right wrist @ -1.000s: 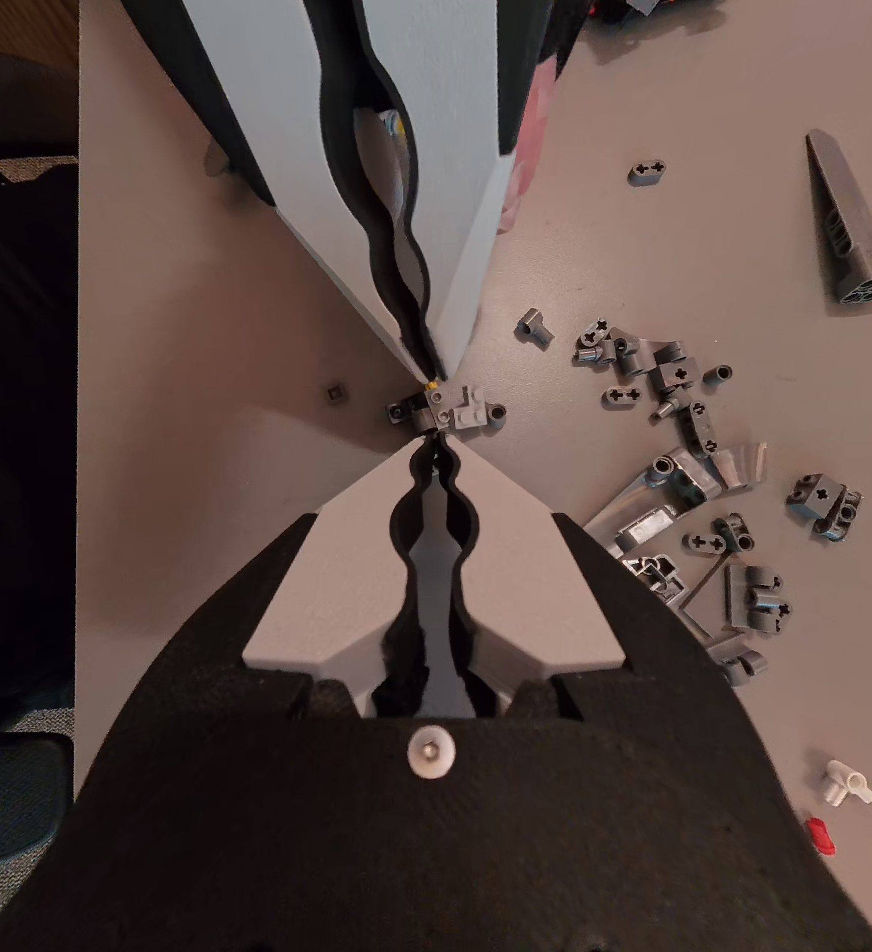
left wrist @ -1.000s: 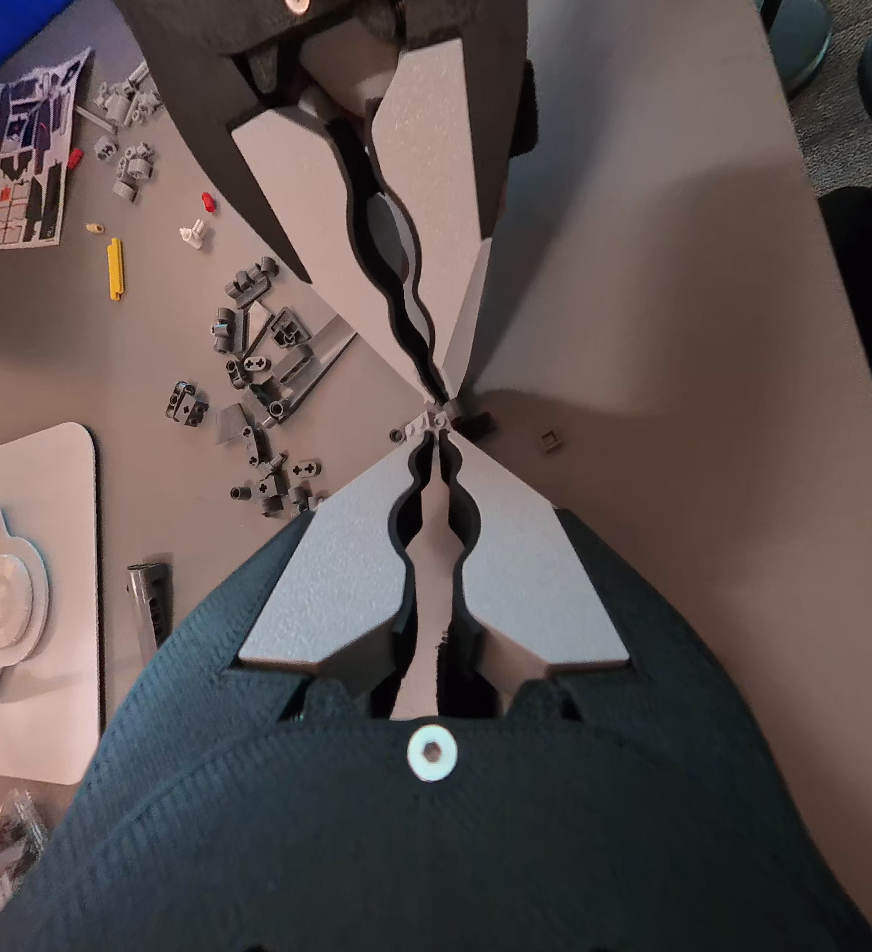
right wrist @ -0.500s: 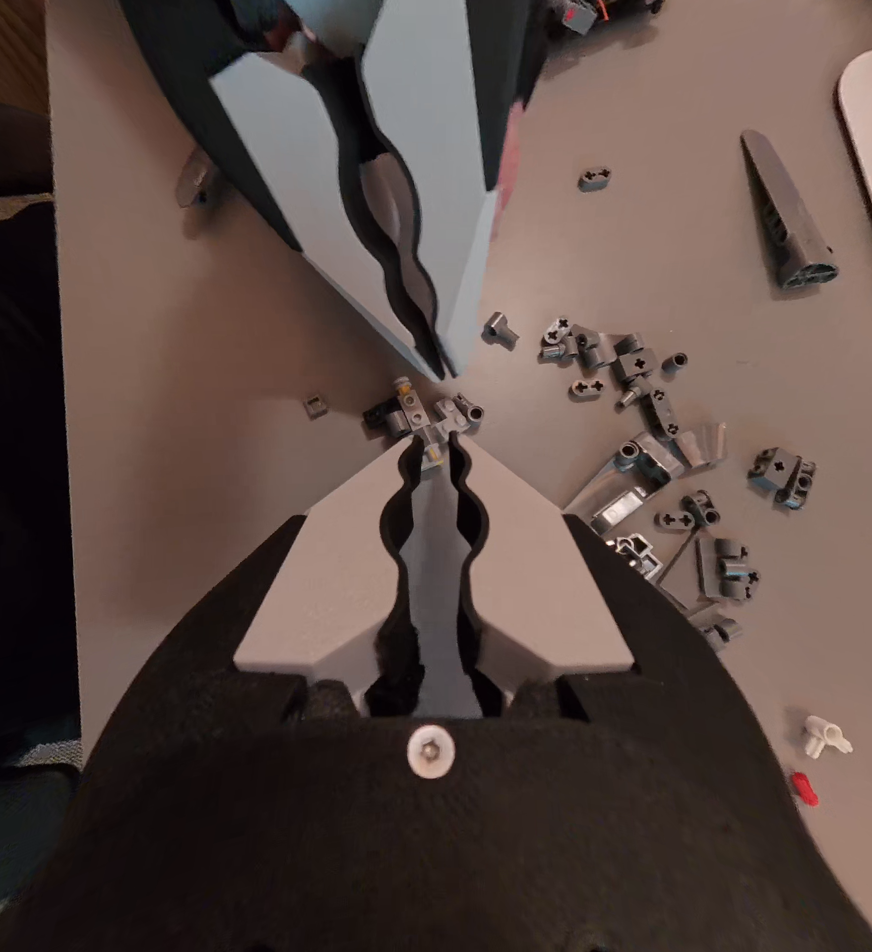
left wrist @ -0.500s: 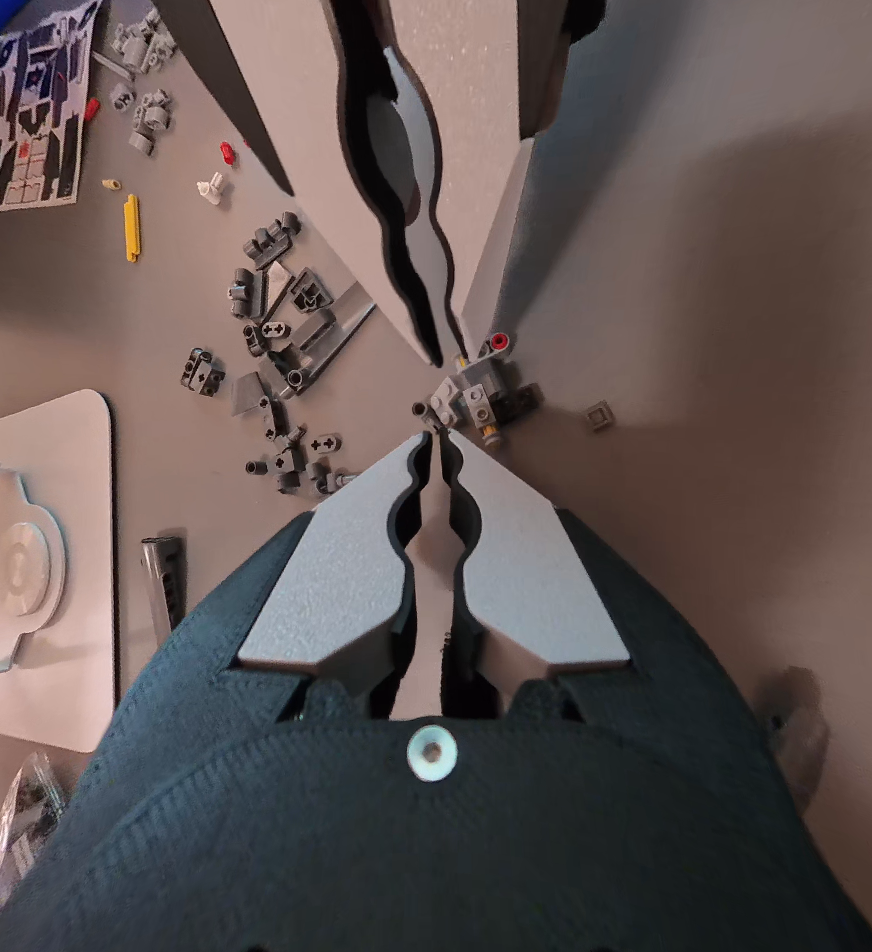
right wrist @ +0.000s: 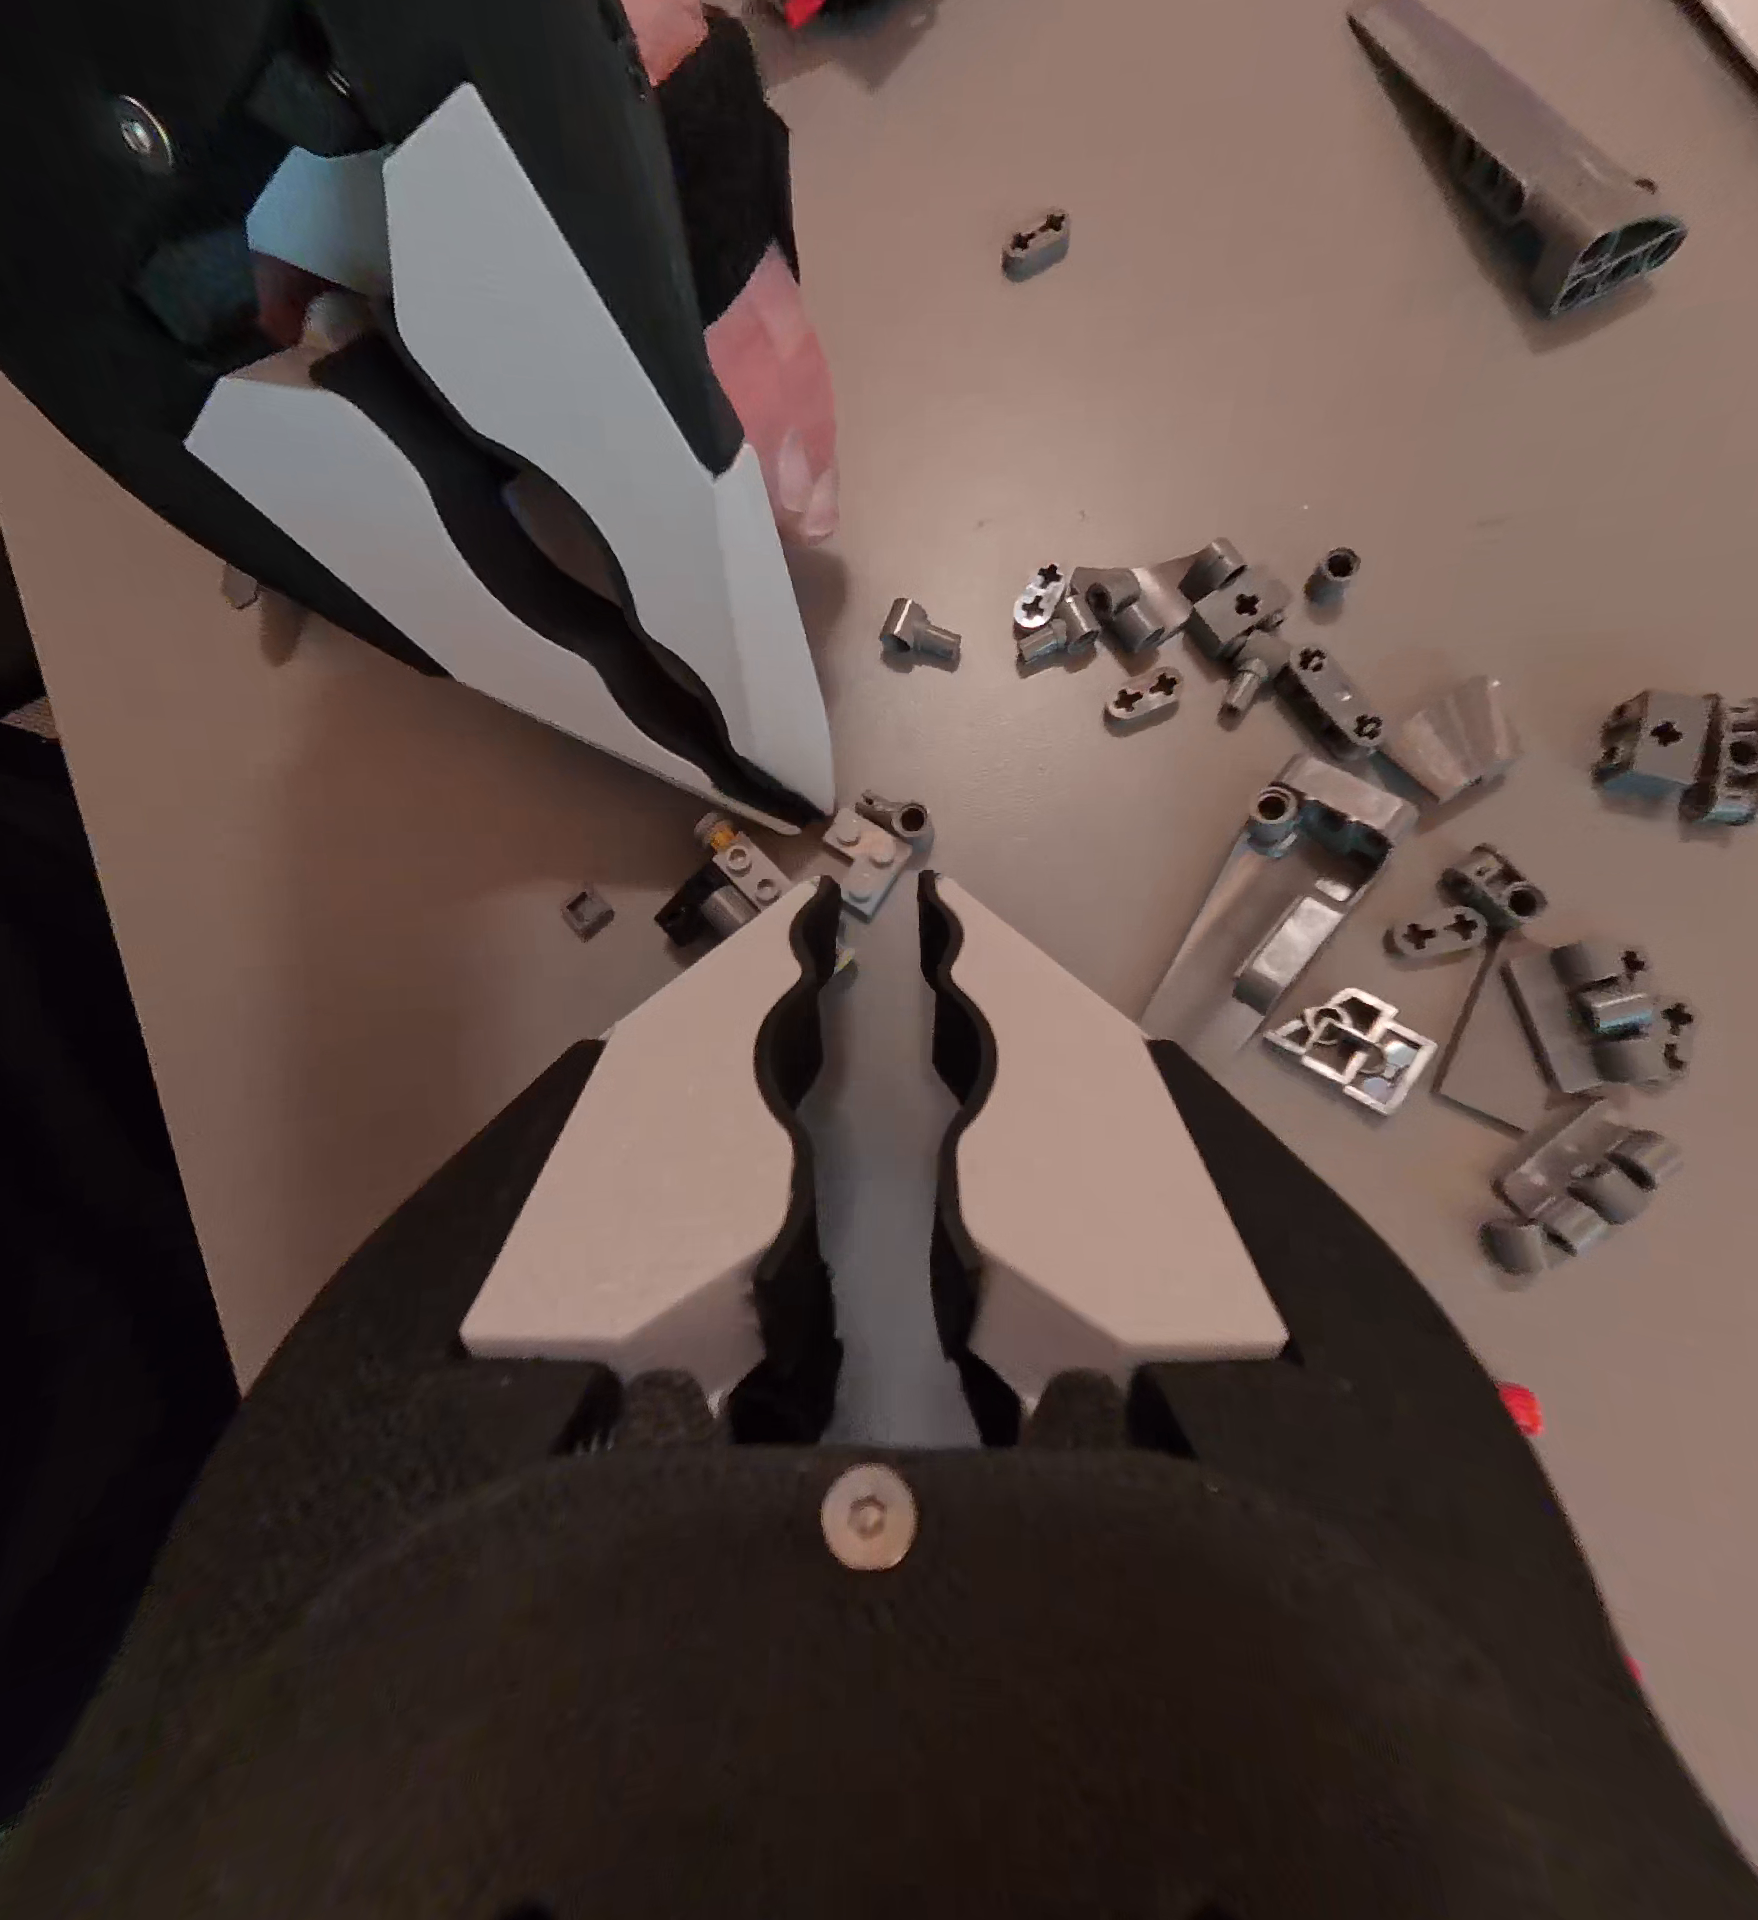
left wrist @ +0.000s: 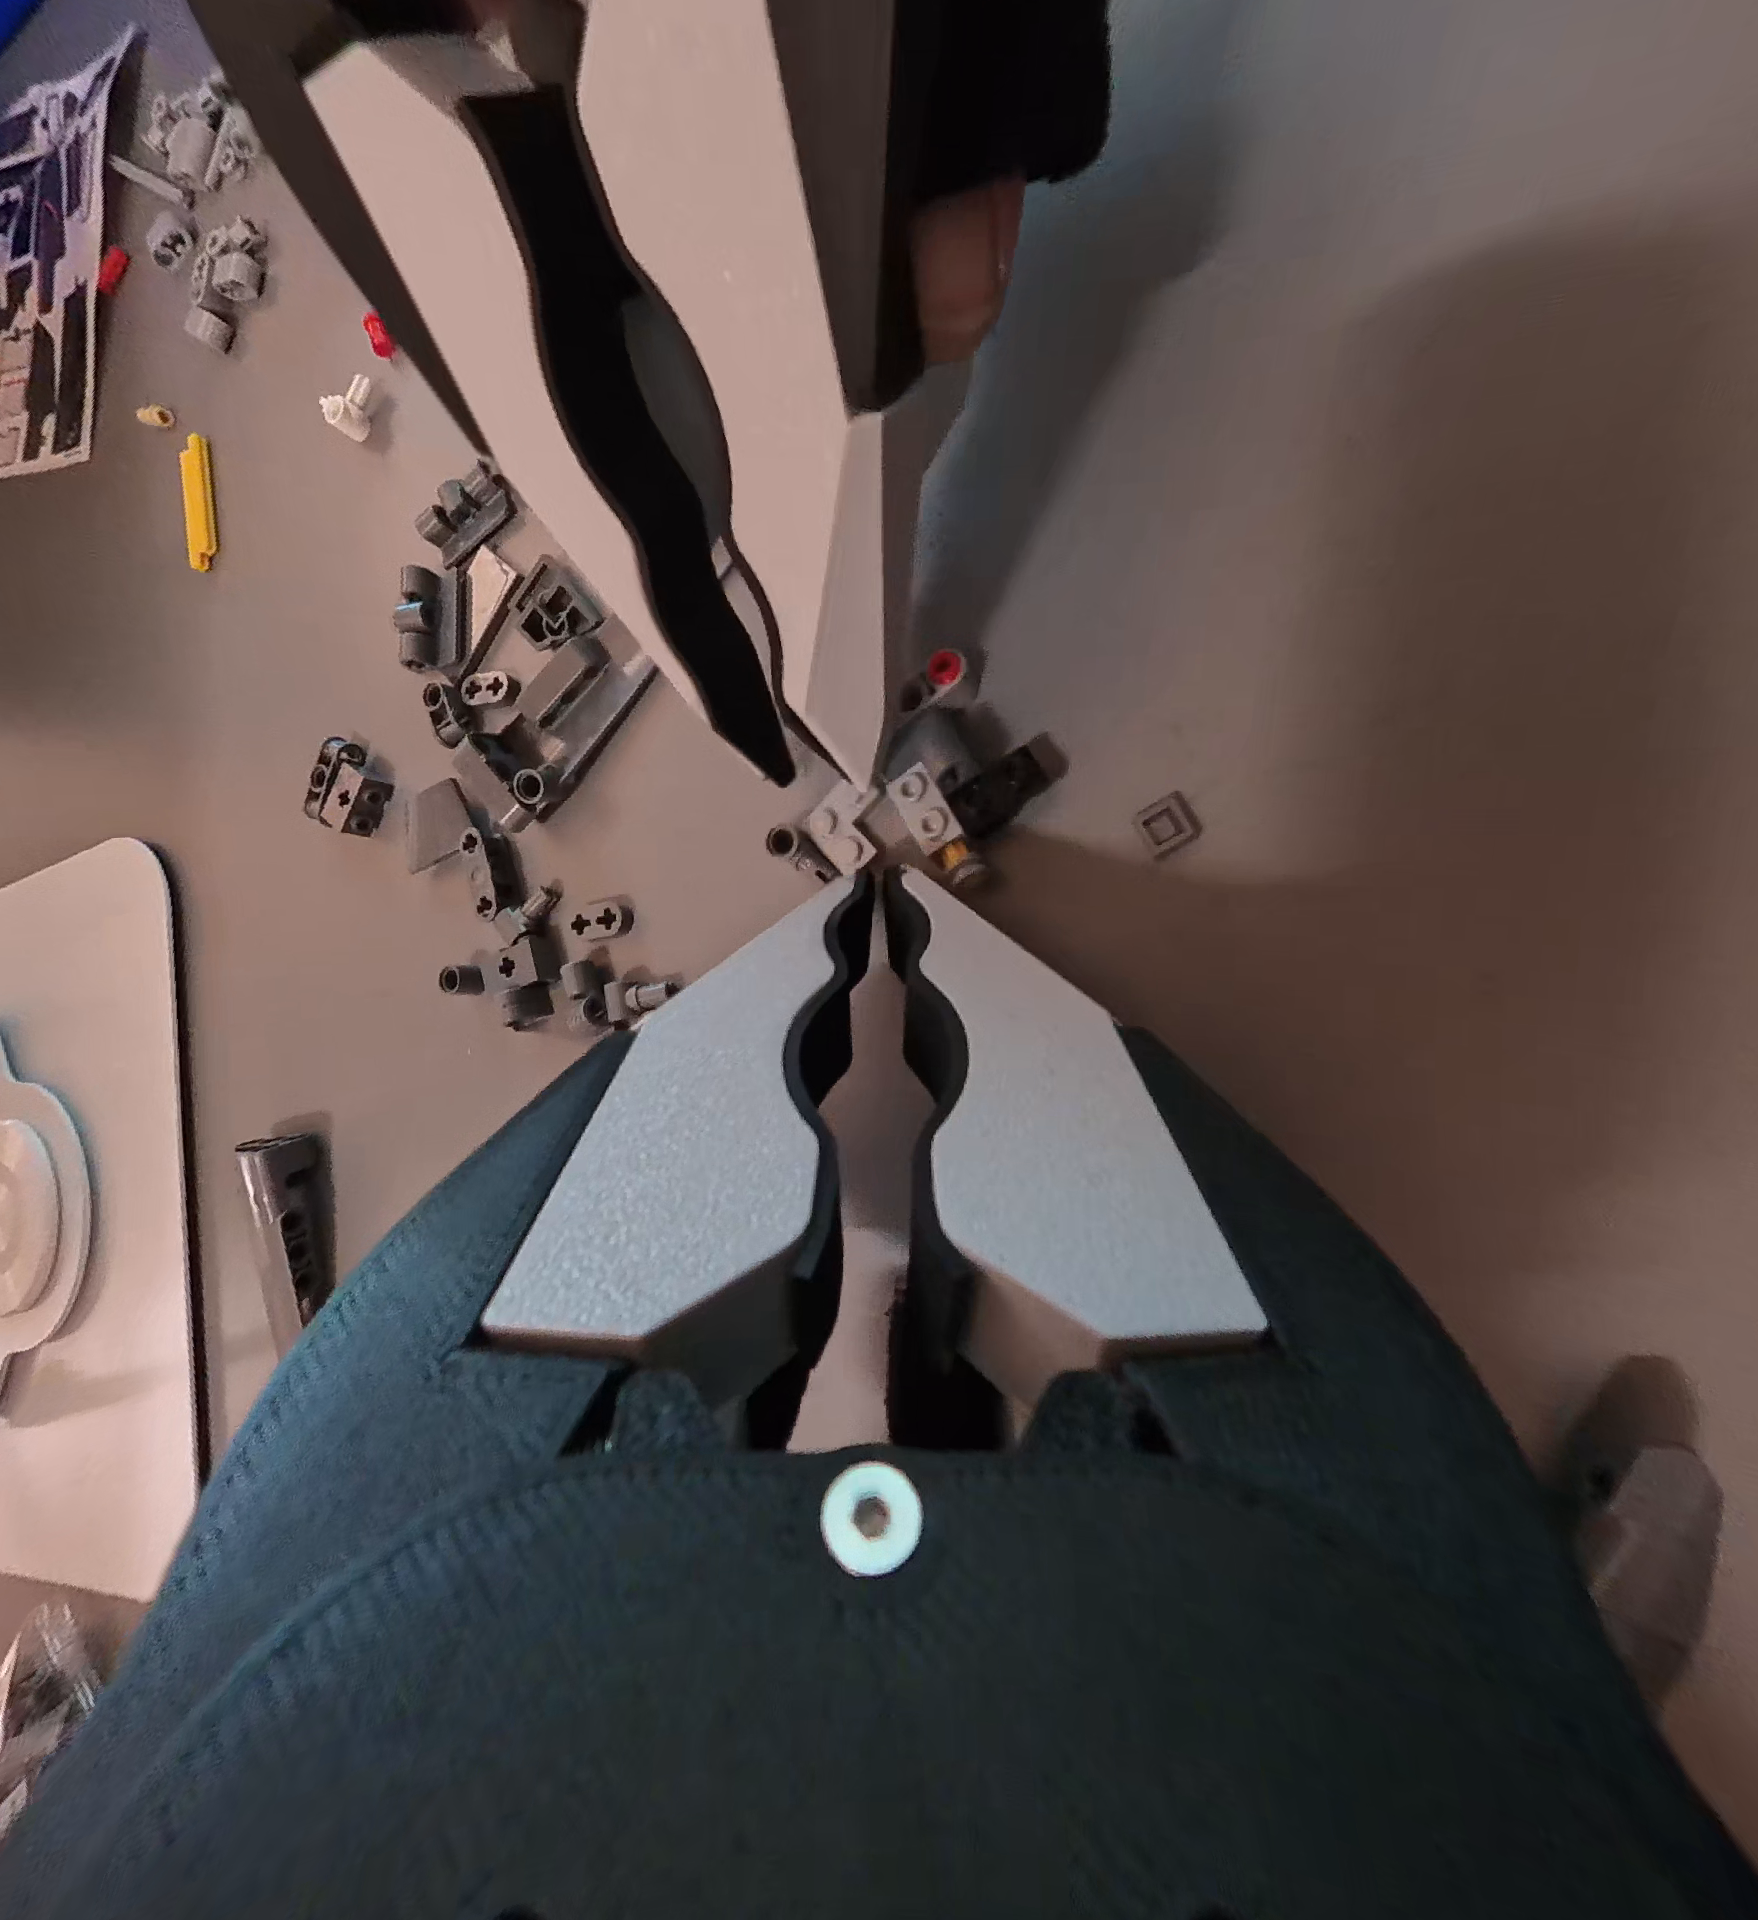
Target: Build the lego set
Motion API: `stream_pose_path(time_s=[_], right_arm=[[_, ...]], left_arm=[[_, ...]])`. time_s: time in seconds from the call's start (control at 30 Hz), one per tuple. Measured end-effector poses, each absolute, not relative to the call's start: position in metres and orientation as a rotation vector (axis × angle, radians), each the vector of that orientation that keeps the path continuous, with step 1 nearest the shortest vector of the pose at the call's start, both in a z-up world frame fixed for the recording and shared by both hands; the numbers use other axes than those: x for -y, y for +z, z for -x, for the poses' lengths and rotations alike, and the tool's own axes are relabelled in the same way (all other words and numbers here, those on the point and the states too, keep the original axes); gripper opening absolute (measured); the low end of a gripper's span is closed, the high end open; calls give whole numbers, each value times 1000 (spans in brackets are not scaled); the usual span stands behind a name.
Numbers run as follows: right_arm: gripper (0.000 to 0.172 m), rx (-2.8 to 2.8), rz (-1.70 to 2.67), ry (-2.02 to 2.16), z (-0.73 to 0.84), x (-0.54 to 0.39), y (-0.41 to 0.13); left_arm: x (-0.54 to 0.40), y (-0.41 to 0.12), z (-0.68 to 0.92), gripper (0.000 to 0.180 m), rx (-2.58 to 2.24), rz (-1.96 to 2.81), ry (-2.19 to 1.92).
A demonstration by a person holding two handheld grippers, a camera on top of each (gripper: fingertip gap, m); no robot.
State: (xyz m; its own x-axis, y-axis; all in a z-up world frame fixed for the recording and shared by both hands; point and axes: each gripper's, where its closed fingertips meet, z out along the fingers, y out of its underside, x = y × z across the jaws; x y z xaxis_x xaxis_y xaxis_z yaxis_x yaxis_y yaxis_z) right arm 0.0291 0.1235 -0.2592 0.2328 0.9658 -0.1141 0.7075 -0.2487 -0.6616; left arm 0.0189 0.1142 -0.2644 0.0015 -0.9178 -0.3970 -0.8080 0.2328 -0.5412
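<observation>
A small grey brick assembly [left wrist: 896,821] — studded plates, black block, red pin at 1 o'clock — touches the clenched, bare left gripper [left wrist: 877,879]; the right gripper [right wrist: 875,883] stands parted.

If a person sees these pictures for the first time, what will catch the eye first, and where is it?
First, the two claws meeting tip to tip mid-table over a small grey brick assembly: the left claw is shut, its tips right at the assembly, and the right claw stands open with the assembly's plate between its fingertips. Next, the scatter of dark grey pieces on the table, to the right claw's right.
</observation>
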Motion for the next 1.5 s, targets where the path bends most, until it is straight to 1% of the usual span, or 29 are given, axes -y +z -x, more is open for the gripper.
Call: stream_pose_path(time_s=[0.3,0.5,0.53,0.77,1.0,1.1,1.33,1.5], right_arm=[[13,1497,2064,663,-26,-122,-263],[5,1516,2034,544,-27,-124,-264],[5,1516,2028,545,-26,-124,-264],[4,1534,1954,564,-26,-127,-256],[4,1752,1765,623,-24,-116,-234],[4,1899,1662,641,-23,-111,-230],[4,2220,1466,608,-23,-99,-236],[4,2320,1419,584,-23,-97,-243]], left_arm=[[-116,-264,-20,1,-1781,1579,-232],[-110,-264,-23,3,-1787,1565,-245],[-110,-263,-23,5,-1780,1559,-241],[-120,-243,-15,7,-1677,1560,-253],[-116,-235,-13,14,-1622,1582,-254],[-109,-236,-10,12,-1625,1611,-257],[-91,-250,-9,8,-1683,1633,-256],[-89,-257,-12,9,-1691,1654,-270]])
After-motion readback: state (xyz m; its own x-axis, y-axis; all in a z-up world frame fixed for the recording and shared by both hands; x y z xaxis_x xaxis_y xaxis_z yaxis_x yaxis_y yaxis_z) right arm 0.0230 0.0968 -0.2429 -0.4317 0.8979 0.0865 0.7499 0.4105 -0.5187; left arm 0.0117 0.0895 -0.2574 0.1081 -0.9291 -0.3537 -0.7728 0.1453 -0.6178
